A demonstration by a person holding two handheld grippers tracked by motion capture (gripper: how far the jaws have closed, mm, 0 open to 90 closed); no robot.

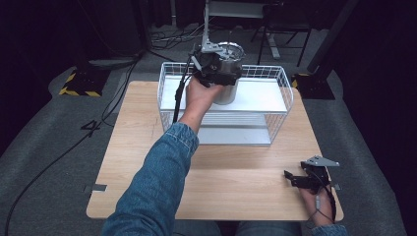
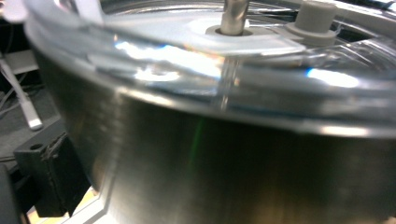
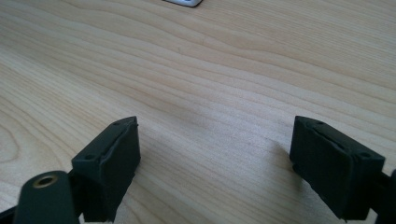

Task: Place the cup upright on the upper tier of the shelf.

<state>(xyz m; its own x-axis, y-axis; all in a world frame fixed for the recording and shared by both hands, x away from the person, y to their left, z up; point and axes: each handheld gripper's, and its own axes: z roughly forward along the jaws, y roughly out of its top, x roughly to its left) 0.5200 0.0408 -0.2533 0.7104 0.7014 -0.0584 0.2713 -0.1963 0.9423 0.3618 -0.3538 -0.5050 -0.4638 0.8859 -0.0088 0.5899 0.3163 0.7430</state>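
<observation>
Denim covers the person's left forearm, which reaches from the near edge up the middle of the wooden table to the white wire basket at the far side. The left hand holds the left gripper against a steel pot with a clear lid, standing over the basket's white shelf; the gripper hides much of the pot's near side, and whether the pot rests on the shelf or is lifted is hard to make out. In the left gripper view the pot's brushed wall and its lid, blurred with glare, lie very close; one black jaw shows at the lower left, the other is cut off, so I cannot tell how the jaws stand.

At the near right corner the right gripper rests on the tabletop, its hand partly cut off by the frame edge. In the right gripper view its jaws are spread wide over bare wood.
</observation>
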